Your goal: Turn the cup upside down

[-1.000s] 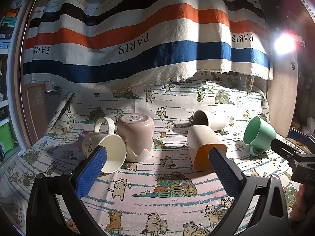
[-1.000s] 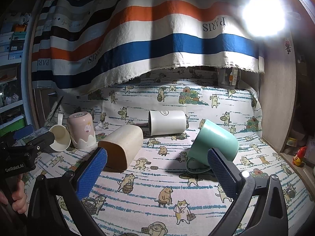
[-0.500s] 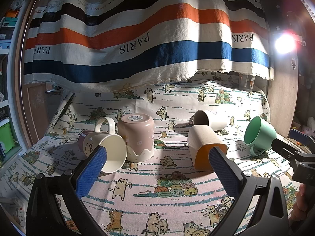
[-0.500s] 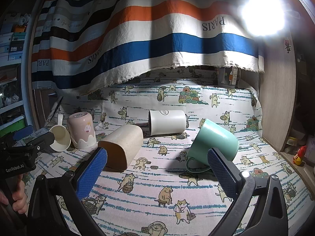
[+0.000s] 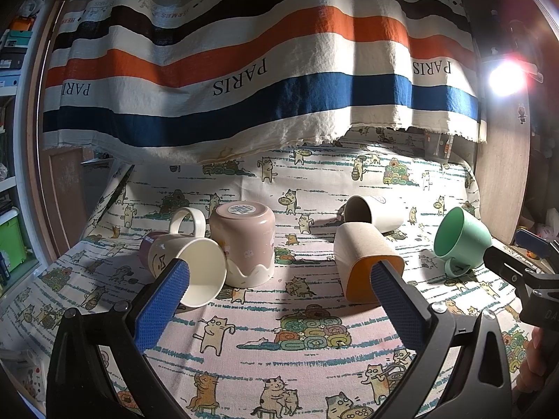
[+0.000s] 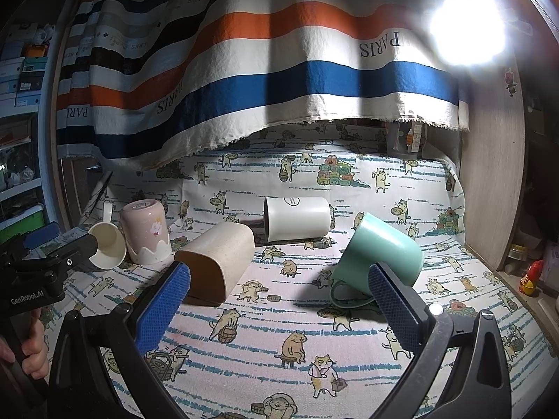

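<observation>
1. Blue-padded left gripper point(image 5: 279, 296) fills bottom of left wrist view, jaws wide apart, nothing btwn them, above the cat-print cloth point(image 5: 279, 349).
2. Right gripper point(image 6: 279, 296), same blue pads, bottom of right wrist view; jaws also spread wide, holding nothing.
3. Green mug point(image 6: 379, 255) lies tilted on its side at centre-right of right wrist view, handle down on the cloth, base toward camera; right pad overlaps its lower edge in frame, contact can't tell. In left wrist view it's at far right point(image 5: 461, 241), mouth facing camera.
4. Beige cup w/ orange inside point(image 5: 367, 262) on its side, centre-right of left wrist view, just behind the right pad.
5. White cup point(image 6: 297, 218) on its side behind it, mid-frame in right wrist view.
6. Pink cup point(image 5: 244, 244) already upside down, centre-left of left wrist view, label on its base.
7. Cream mug point(image 5: 188, 265) on its side, touching the pink cup's left, handle up.
8. Striped "PARIS" fabric point(image 5: 244, 70) hangs across top of both views; bright lamp point(image 6: 466, 26) upper right.
</observation>
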A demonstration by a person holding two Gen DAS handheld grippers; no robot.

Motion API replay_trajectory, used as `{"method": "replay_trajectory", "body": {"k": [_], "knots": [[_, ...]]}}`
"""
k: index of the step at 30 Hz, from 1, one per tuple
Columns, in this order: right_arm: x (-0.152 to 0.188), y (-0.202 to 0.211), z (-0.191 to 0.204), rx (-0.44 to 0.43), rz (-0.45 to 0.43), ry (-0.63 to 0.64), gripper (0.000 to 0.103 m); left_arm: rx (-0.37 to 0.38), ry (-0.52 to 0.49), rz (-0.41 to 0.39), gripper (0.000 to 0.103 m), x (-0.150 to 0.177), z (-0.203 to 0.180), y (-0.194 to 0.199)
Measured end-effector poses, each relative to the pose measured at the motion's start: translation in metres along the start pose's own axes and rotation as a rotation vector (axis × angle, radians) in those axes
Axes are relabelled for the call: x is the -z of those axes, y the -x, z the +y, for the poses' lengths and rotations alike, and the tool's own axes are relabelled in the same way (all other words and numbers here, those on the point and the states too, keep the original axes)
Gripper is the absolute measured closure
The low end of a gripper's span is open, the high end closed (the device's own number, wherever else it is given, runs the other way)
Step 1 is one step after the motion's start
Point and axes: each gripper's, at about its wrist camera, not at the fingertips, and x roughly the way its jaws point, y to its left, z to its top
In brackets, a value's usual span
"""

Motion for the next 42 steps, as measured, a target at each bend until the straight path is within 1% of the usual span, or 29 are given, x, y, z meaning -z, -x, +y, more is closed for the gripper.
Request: {"method": "replay_trajectory", "body": {"k": [20,32,34,35,37,38,39,40,41,42], "knots": [[0.0,0.0,0.0,0.001,-0.001,-0.001,0.0,-0.002,0.0,0.0,0.0,0.002,0.003,0.001],[-0.001,-0.001,-0.004,0.017,0.004,-0.017,0.0,0.004,0.004,0.005,0.0,0.002,0.005,0.0],[-0.002,-0.001,-0.004,0.018,0.01,-0.017,0.0,-0.022,0.004,0.0,0.0,0.002,0.004,0.001],[-0.003,-0.003,-0.004,0.021,0.016,-0.017,0.0,-0.069,0.005,0.0,0.0,0.003,0.004,0.002],[-0.003,-0.004,-0.004,0.024,0.029,-0.018,0.0,-0.214,0.019,0.019,0.0,0.004,0.004,0.002],[-0.004,-0.007,-0.006,0.022,0.041,-0.023,0.0,-0.207,0.028,0.016,0.0,0.004,0.005,0.003],[-0.003,-0.008,-0.006,0.019,0.046,-0.027,0.0,-0.156,0.04,0.014,0.0,0.005,0.006,0.006],[-0.003,-0.009,-0.007,0.019,0.047,-0.034,0.0,-0.121,0.053,0.023,0.0,0.004,0.006,0.007],[-0.003,-0.009,-0.009,0.021,0.045,-0.043,0.0,-0.108,0.058,0.035,0.0,0.003,0.006,0.008],[-0.003,-0.008,-0.01,0.02,0.044,-0.046,0.0,-0.1,0.047,0.031,0.0,0.0,0.003,0.012]]}}
